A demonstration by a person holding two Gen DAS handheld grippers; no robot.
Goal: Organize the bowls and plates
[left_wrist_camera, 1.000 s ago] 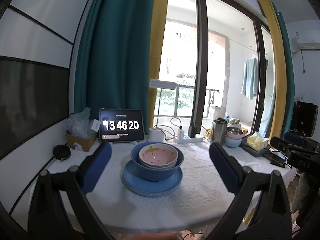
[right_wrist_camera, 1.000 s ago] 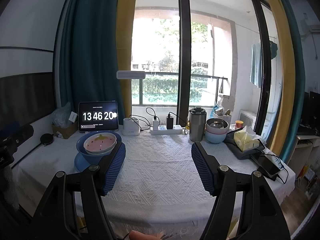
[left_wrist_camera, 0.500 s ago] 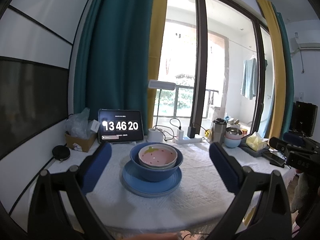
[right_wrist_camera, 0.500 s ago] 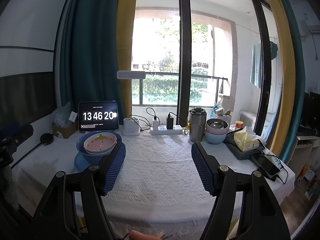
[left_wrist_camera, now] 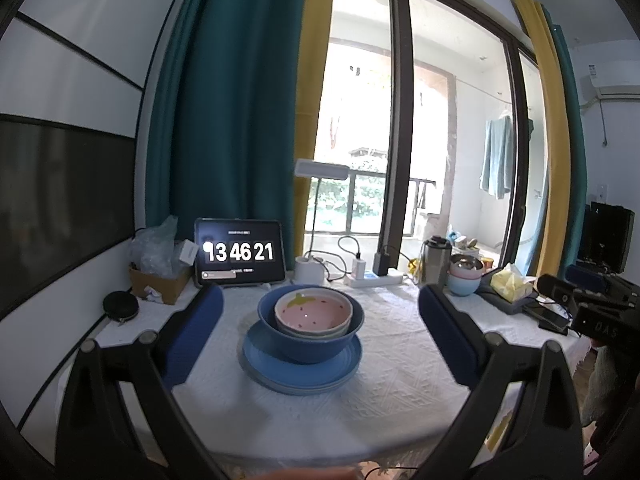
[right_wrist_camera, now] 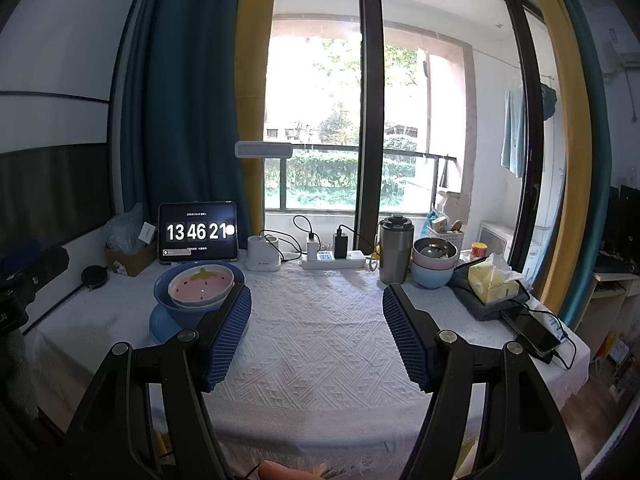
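A pink strawberry bowl [left_wrist_camera: 313,313] sits nested in a dark blue bowl [left_wrist_camera: 310,346], which stands on a blue plate [left_wrist_camera: 300,376] on the white tablecloth. My left gripper [left_wrist_camera: 318,312] is open and empty, its fingers either side of the stack and nearer the camera. The same stack shows at the left of the right wrist view: pink bowl [right_wrist_camera: 200,286], blue bowl [right_wrist_camera: 168,300], blue plate [right_wrist_camera: 164,326]. My right gripper [right_wrist_camera: 316,304] is open and empty over the table's middle, to the right of the stack.
A second stack of bowls [right_wrist_camera: 434,262] stands at the back right beside a steel tumbler [right_wrist_camera: 395,250]. A tablet clock [right_wrist_camera: 197,234], lamp base [right_wrist_camera: 262,254], power strip [right_wrist_camera: 332,260], tissue pack [right_wrist_camera: 494,282] and phone [right_wrist_camera: 532,332] line the back and right edges.
The left wrist view has drifted slightly, so the stack sits a little further left. The clock has ticked to 13 46 21. The right gripper has not moved.
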